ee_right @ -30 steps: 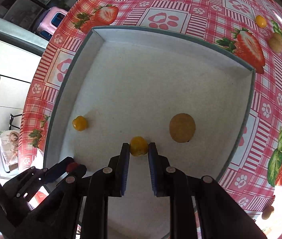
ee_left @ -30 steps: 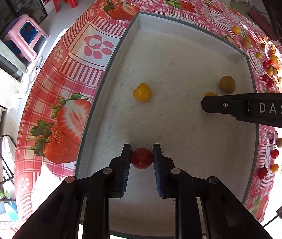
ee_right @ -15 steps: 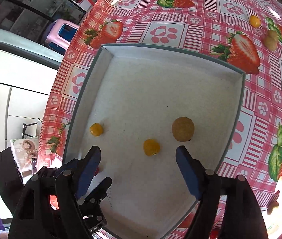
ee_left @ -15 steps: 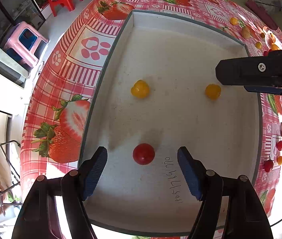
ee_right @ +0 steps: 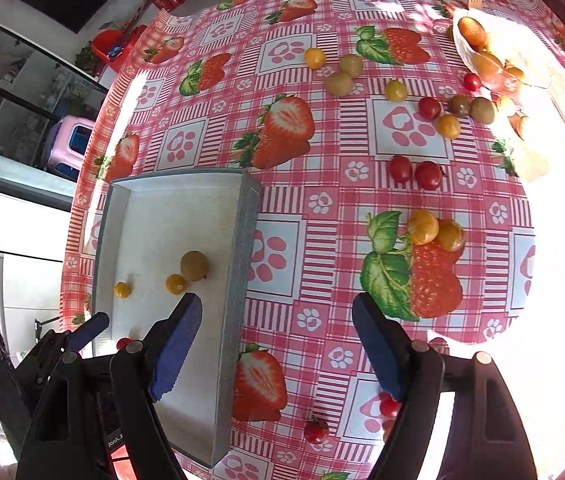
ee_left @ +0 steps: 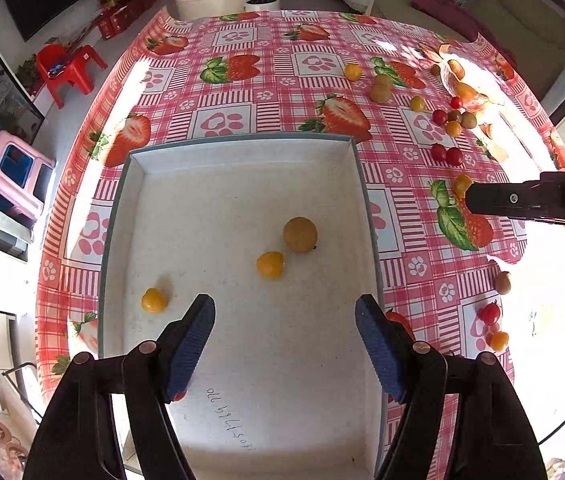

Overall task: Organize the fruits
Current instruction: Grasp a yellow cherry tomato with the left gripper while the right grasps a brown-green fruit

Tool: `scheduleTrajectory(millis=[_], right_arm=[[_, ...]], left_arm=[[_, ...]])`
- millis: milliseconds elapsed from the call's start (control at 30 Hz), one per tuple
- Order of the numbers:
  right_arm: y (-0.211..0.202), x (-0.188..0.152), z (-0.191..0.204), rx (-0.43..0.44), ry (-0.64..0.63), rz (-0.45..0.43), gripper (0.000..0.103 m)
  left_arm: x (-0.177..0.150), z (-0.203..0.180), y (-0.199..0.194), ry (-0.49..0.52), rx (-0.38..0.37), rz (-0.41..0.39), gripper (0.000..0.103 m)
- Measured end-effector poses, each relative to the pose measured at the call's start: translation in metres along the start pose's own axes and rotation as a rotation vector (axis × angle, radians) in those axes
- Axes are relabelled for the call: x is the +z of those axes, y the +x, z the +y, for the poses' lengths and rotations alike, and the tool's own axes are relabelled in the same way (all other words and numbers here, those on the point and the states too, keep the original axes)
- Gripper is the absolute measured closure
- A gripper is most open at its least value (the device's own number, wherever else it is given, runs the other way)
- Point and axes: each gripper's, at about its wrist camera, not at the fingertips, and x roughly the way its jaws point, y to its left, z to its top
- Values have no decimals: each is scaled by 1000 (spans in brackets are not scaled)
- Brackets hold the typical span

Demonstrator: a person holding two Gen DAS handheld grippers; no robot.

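Fruit count in the shallow white rectangular tray is the news – a sec ago both grippers were pinching fruit low over the tray floor, half a sec ago both had let go, and now both have pulled back up and away, so this drop-off round looks done and the next pick is due.

Left wrist view: left gripper is spread wide w/ nothing between the blue pads, hanging over the near half of the tray. Tray holds a round tan-brown fruit w/ a small yellow-orange tomato just near-left of it, and a 2nd yellow-orange tomato well off to the left. The small red cherry tomato it let go of is only a sliver behind the left pad, near edge. Tip of the right gripper juts in from the right, over the pink strawberry-print tablecloth.

Right wrist view: right gripper also wide open and empty, now swung right past the tray wall – over cloth, not tray. Loose fruit lies ahead: a pair of yellow-orange tomatoes nearest, two red tomatoes beyond, a mixed cluster far right. Plenty left outside, so I'd say the task is early.
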Motion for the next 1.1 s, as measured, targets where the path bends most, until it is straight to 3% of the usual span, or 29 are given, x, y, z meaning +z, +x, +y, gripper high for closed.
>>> scheduleTrajectory(millis=[233, 400, 567, 767, 1100], right_arm=[[-21, 9, -86, -130, 132, -57, 22], [-20, 15, -124, -159, 161, -52, 22], [-13, 22, -139, -159, 139, -48, 23], [-1, 36, -159, -143, 138, -40, 41], [13, 64, -170, -152, 108, -82, 42]], left_arm=[[39, -74, 9, 47, -84, -16, 29], [57, -120, 38, 94, -117, -17, 29], [66, -142, 67, 133, -101, -1, 29], [69, -151, 90, 147, -96, 24, 29], [81, -173, 101, 169, -75, -7, 29]])
